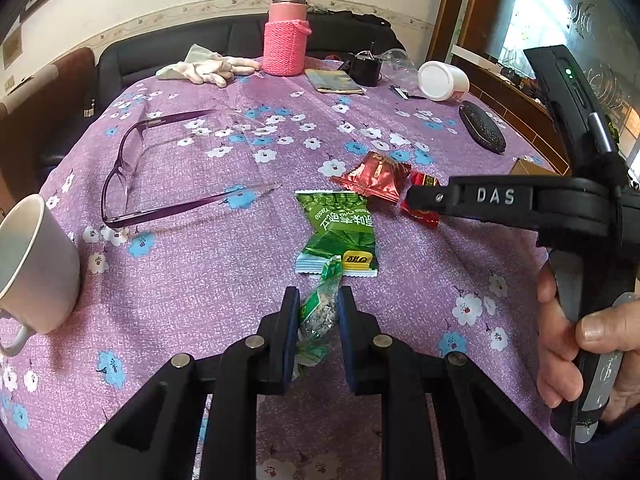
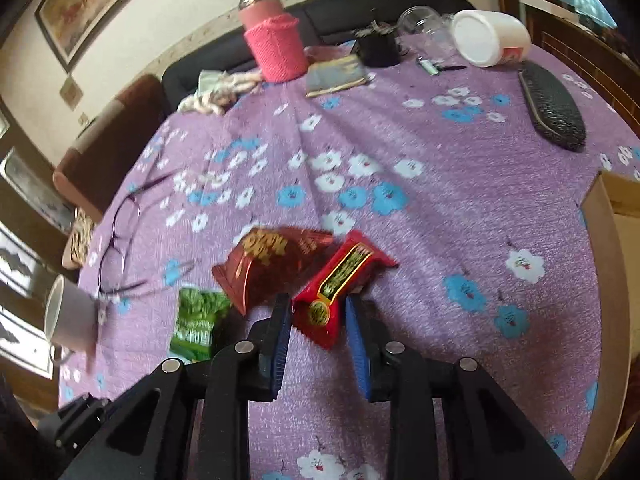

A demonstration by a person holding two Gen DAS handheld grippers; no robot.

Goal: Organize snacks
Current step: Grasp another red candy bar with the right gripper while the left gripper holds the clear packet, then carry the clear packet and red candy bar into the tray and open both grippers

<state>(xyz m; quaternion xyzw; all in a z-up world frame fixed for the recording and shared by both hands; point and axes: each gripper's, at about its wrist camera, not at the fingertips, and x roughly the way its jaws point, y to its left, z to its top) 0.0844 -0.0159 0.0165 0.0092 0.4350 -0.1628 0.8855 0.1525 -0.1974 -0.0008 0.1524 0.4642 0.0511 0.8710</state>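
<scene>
My left gripper [image 1: 319, 292] is shut on a small green-wrapped sweet [image 1: 320, 312], held just above the purple flowered cloth [image 1: 200, 264]. Beyond it lies a green pea packet [image 1: 340, 232], then a larger red snack packet [image 1: 376, 178]. In the right wrist view a small red packet [image 2: 340, 280] lies flat on the cloth between the blue pads [image 2: 356, 340] of my right gripper [image 2: 318, 299], uncrumpled, with the pads standing on either side of it. The red snack packet [image 2: 272, 264] and the green packet [image 2: 196, 320] sit to its left. The right gripper [image 1: 416, 196] reaches in from the right, held by a hand [image 1: 568, 344].
Purple glasses [image 1: 132, 168] lie open at the left, with a white mug [image 1: 36, 264] at the edge. At the back stand a pink flask [image 1: 286, 40], white gloves [image 1: 208, 68], a tipped white tub [image 1: 442, 80] and a dark case [image 1: 482, 128]. A cardboard box [image 2: 616, 240] sits at the right.
</scene>
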